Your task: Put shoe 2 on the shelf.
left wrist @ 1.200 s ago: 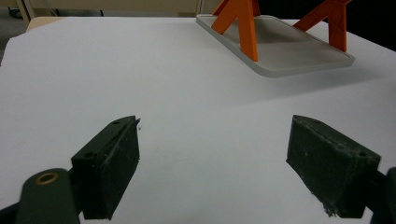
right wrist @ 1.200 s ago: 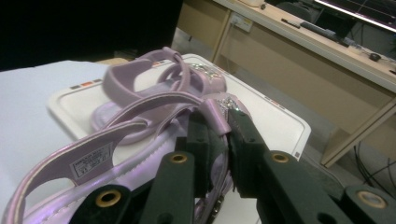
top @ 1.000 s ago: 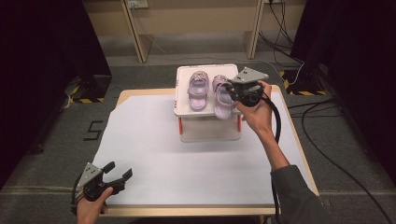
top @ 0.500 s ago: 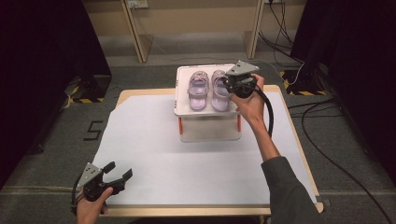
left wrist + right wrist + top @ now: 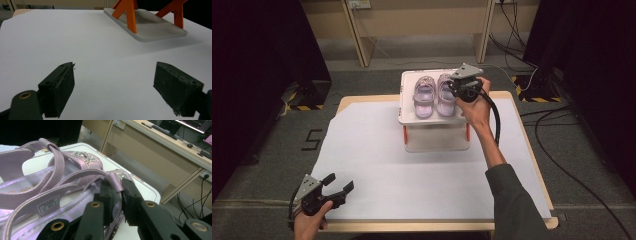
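Two lilac sandals lie side by side on a white raised platform [image 5: 432,119] at the back of the table. The left sandal [image 5: 424,96] lies free. My right gripper [image 5: 455,90] is at the right sandal [image 5: 444,95], shut on its strap. In the right gripper view, the jaws of the right gripper [image 5: 120,192] pinch the strap of the near sandal [image 5: 75,182] beside its star ornament, with the other sandal [image 5: 37,155] behind. My left gripper [image 5: 339,184] stays open at the table's front left; in its own view the left gripper [image 5: 115,92] holds nothing above white paper.
White paper [image 5: 412,170] covers the wooden table. The platform stands on orange legs [image 5: 127,12] over a pale base tray [image 5: 155,31]. Cables [image 5: 562,150] trail on the floor at the right. A wooden desk frame [image 5: 362,30] stands behind the table.
My right gripper has carried the right sandal farther back and slightly left, so it now lies straight beside the other. The left gripper has not moved.
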The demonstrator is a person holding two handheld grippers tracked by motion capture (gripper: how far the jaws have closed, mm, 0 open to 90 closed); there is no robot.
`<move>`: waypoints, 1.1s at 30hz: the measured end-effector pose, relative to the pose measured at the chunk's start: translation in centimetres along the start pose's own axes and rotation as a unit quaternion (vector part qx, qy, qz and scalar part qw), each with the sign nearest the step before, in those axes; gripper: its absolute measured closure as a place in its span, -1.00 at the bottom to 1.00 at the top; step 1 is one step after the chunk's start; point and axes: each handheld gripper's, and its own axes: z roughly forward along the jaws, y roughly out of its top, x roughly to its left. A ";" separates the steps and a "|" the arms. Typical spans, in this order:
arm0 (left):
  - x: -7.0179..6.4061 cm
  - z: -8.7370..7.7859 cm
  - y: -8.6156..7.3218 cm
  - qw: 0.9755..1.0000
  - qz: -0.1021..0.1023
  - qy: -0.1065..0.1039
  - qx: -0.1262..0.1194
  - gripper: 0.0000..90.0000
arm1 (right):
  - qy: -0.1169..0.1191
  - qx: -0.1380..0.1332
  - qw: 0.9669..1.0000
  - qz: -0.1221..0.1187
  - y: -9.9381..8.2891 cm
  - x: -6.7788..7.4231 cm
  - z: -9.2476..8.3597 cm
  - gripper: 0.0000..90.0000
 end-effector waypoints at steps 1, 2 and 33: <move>0.0 0.0 0.0 1.000 -0.001 0.000 0.000 -0.63 | 0.001 0.000 1.000 0.002 0.0 0.1 0.1 0.78; 0.0 0.0 0.0 1.000 -0.001 0.000 0.000 -0.63 | 0.001 0.000 1.000 0.002 0.0 0.1 0.1 0.78; 0.0 0.0 0.0 1.000 0.000 0.001 0.001 -0.63 | 0.022 -0.040 0.995 0.084 -0.3 0.1 -2.3 0.12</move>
